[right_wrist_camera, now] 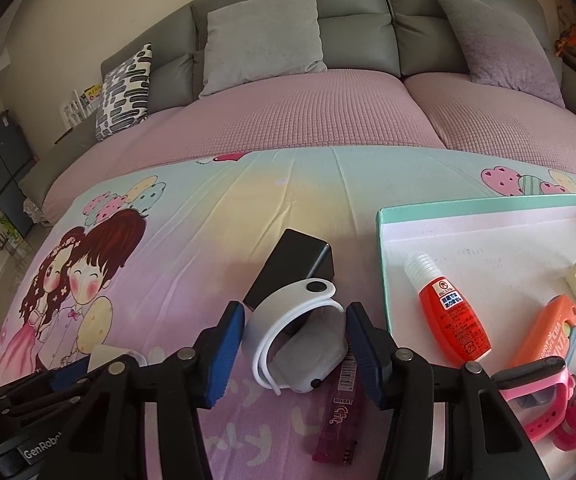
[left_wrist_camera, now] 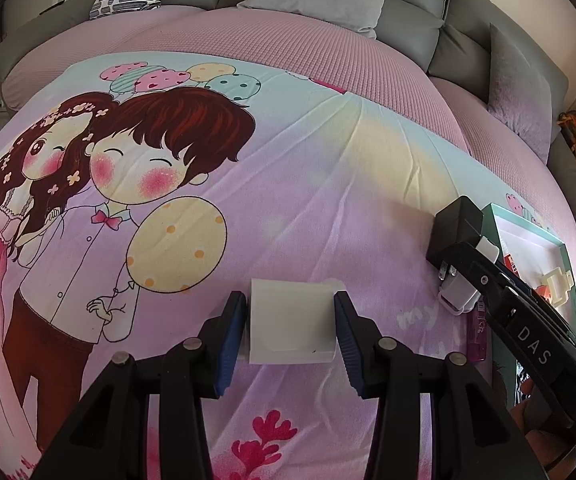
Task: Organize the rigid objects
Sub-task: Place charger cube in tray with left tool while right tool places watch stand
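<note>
While blue ribbed pads (left_wrist_camera: pixel 234 328) flank a smooth white box (left_wrist_camera: pixel 291 322), both claws gape

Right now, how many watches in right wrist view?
2. White watch lies on the bedspread between the right gripper jaws; pink watch in the tray. More may be hidden.

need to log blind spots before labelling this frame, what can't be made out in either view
- Purple lighter: right wrist view, top hidden under the white wristband; small label print unreadable.
- Black charger: near end covered by the wristband.
- White square item between the left gripper fingers: too featureless to identify; contact unclear.
- Pink watch: partly behind the right gripper.
- Tray: right side cut off by the frame edge.
</note>
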Demonstrator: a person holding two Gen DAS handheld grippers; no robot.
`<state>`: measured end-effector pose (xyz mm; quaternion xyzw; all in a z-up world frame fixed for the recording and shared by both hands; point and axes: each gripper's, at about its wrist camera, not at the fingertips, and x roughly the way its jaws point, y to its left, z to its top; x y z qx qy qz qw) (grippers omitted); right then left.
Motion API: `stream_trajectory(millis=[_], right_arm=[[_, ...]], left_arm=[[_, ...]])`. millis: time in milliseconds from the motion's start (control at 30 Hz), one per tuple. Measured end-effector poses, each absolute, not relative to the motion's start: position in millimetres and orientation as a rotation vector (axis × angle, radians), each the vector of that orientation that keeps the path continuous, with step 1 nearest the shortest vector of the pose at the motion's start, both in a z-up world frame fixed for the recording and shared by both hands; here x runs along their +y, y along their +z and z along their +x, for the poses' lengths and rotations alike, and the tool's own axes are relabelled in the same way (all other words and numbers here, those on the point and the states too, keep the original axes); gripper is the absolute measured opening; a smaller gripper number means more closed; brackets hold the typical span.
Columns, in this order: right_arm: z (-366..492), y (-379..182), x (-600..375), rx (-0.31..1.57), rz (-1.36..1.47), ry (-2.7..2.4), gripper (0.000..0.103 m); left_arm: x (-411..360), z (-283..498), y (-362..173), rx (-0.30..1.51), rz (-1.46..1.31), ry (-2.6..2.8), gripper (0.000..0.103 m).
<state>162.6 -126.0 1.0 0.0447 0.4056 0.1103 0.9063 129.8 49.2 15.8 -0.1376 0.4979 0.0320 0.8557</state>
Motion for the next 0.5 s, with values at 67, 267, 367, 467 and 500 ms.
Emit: stream_trajectory(millis=[67, 267, 367, 467, 500], right_arm=[[161.3, 1.5, -126.2, 0.834, 0.092, 0.224, 0.055], [151.9, 6.9, -129.9, 0.829, 0.103, 0.211, 0.054], [143.9, 12.4, -133.7, 0.822, 0.114, 0.207, 0.054], [137.2, 20.1, -137.6, 0.813, 0.119, 0.198, 0.054], [134.7, 22.9, -138.7, 0.808, 0.119, 0.194, 0.054]], left_arm=[[48.7, 130.2, 15.8, 1.047, -0.286, 0.068, 0.046], [48.5, 129.7, 17.0, 1.046, -0.274, 0.075, 0.046], [48.0, 128.9, 18.7, 1.045, -0.257, 0.091, 0.046], [48.4, 127.6, 21.5, 1.038, -0.251, 0.101, 0.046], [48.5, 127.1, 23.1, 1.034, -0.249, 0.104, 0.046]])
